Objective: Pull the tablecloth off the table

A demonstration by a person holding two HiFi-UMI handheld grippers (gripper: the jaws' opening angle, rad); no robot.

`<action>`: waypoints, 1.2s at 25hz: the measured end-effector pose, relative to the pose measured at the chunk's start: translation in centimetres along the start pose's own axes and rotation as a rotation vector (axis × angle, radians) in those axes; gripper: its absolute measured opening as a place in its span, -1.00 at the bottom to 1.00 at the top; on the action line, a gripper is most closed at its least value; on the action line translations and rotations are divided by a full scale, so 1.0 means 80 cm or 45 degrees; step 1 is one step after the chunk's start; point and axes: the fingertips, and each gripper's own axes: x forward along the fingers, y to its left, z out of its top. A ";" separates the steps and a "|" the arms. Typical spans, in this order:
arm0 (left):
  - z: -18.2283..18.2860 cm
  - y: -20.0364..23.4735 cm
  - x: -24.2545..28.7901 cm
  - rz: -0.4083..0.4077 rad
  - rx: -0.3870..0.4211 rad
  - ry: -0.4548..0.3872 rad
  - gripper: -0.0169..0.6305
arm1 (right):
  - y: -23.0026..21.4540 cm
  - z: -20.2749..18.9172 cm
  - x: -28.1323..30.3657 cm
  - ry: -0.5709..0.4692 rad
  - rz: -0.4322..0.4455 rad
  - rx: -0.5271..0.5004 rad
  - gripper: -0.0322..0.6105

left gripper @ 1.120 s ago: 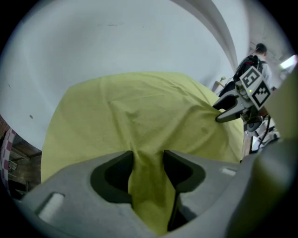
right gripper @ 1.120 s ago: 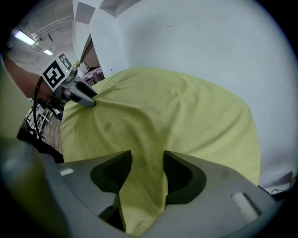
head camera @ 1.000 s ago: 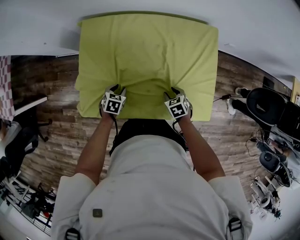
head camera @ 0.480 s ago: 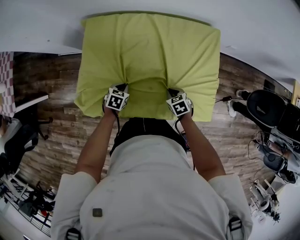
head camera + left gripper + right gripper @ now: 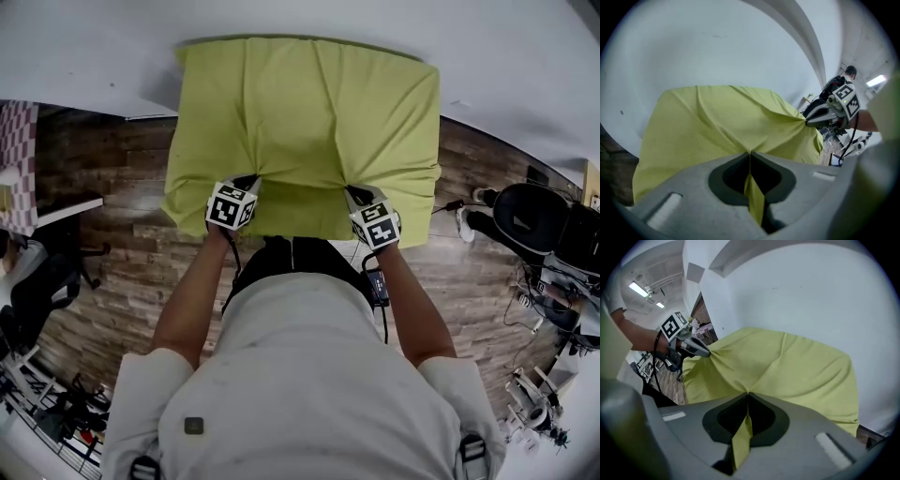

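Note:
A yellow-green tablecloth covers a small table against a white wall, its near edge hanging toward me. My left gripper is shut on a pinch of the cloth's near left part, and folds fan out from that pinch. My right gripper is shut on the near right part in the same way. In the left gripper view a strip of tablecloth runs between the closed jaws, and the right gripper shows beyond. In the right gripper view the tablecloth is drawn taut up to the jaws, with the left gripper at the left.
The table stands on a wood-plank floor against a white wall. A black office chair stands at the right with gear around it. Another table edge and clutter lie at the left. The person's torso fills the lower head view.
Both grippers have closed on the cloth's near part and drawn it slightly toward me. The pinched cloth now bunches into taut folds, and its near edge hangs shorter in front.

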 end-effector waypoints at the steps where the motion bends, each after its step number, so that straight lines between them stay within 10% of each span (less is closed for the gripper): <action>1: 0.001 -0.004 -0.010 -0.011 0.008 -0.016 -0.92 | 0.004 0.003 -0.007 -0.018 -0.004 0.007 -0.86; 30: 0.105 -0.124 -0.275 -0.205 0.280 -0.635 -0.92 | 0.109 0.111 -0.283 -0.627 -0.344 -0.023 -0.85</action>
